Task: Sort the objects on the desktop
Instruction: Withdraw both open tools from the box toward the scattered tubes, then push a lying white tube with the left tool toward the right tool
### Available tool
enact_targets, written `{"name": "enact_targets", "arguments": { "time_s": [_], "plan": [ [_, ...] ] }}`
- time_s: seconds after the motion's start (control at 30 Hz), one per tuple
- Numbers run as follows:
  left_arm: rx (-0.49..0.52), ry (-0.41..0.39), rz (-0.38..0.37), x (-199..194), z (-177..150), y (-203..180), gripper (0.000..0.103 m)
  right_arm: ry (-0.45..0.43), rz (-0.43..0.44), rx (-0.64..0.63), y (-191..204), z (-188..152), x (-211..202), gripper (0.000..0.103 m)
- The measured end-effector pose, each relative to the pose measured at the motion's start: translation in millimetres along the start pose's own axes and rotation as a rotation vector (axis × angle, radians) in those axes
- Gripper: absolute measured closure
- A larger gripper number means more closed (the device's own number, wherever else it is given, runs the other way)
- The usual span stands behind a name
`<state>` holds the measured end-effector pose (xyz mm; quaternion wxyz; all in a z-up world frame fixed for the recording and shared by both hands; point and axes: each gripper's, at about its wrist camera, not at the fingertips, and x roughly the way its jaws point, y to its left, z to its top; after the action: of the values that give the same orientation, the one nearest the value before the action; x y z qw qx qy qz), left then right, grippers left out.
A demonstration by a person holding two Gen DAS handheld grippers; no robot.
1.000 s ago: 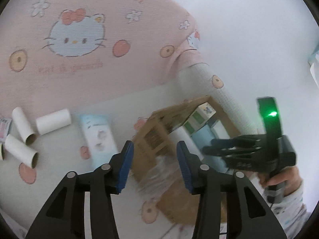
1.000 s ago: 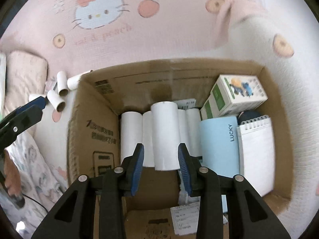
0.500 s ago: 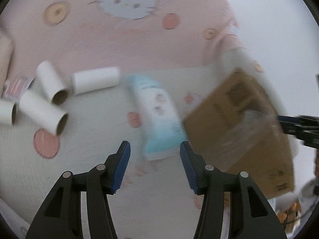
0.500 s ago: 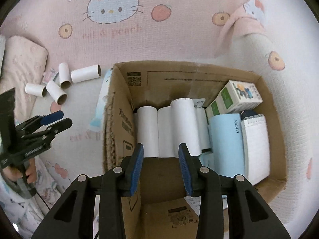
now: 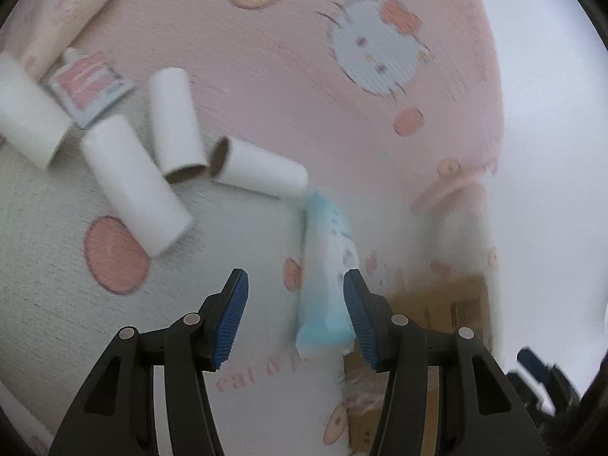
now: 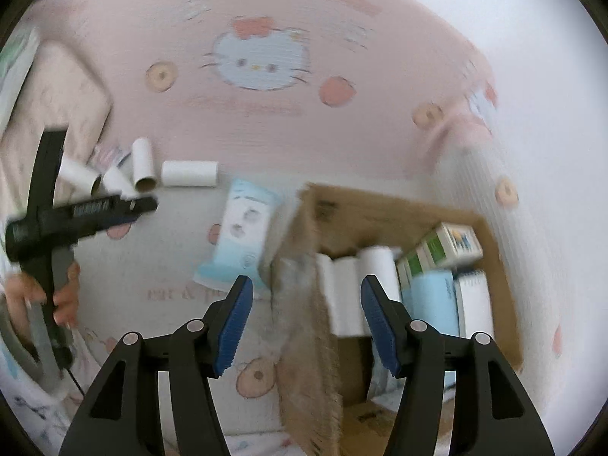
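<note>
Motion is smearing the cardboard box (image 6: pixel 304 361) wall before my right fingers. My left view's edge is cropping one paper tube (image 5: pixel 26 110); pouch (image 5: pixel 326 266) print is blurring.

pink cartoon-cat blanket (image 6: pixel 266 114), white wall (image 6: pixel 513 19)

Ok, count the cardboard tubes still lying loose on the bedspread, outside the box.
4, in a cluster at upper left of the left wrist view: one at the far left edge, one slanted, one upright-looking, one pointing right. Others may be out of frame.
</note>
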<state>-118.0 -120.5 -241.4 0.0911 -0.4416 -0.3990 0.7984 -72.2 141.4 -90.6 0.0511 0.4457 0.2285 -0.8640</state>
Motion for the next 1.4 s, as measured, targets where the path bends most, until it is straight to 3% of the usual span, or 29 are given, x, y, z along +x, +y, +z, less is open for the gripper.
{"name": "enact_targets", "arguments": {
  "time_s": [0.1,0.27,0.5,0.63,0.77,0.97,1.1,1.27,1.4],
  "plan": [
    [-0.058,-0.023,-0.013,-6.4,11.5,10.1,0.046,-0.008,-0.004,-0.068,29.0,10.9,8.5,0.046],
    [-0.207,-0.041,-0.091,-13.0,24.6,36.1,0.046,0.033,0.073,-0.115,62.8,28.0,35.9,0.046],
    [-0.251,-0.077,-0.071,-9.8,39.7,41.5,0.042,0.071,0.143,-0.142,83.4,36.3,68.1,0.046],
    [-0.239,-0.058,-0.042,7.0,47.8,36.1,0.042,0.015,0.237,-0.203,98.7,44.1,82.8,0.046],
    [-0.229,-0.023,-0.03,19.5,49.0,32.3,0.042,0.018,0.367,-0.141,97.7,57.1,109.4,0.046],
    [-0.129,-0.002,-0.035,22.8,69.2,11.2,0.042,0.071,0.352,-0.086,94.6,76.1,147.9,0.046],
    [-0.021,-0.031,0.02,24.2,86.3,4.8,0.042,0.085,0.369,-0.074,96.6,83.1,163.4,0.046],
    [-0.035,0.013,0.005,40.8,104.2,15.6,0.042,0.073,0.39,-0.047,98.2,93.8,182.9,0.046],
    [-0.113,0.017,-0.029,46.1,112.0,26.8,0.042,0.017,0.42,0.03,92.0,104.9,194.2,0.046]
  ]
}}
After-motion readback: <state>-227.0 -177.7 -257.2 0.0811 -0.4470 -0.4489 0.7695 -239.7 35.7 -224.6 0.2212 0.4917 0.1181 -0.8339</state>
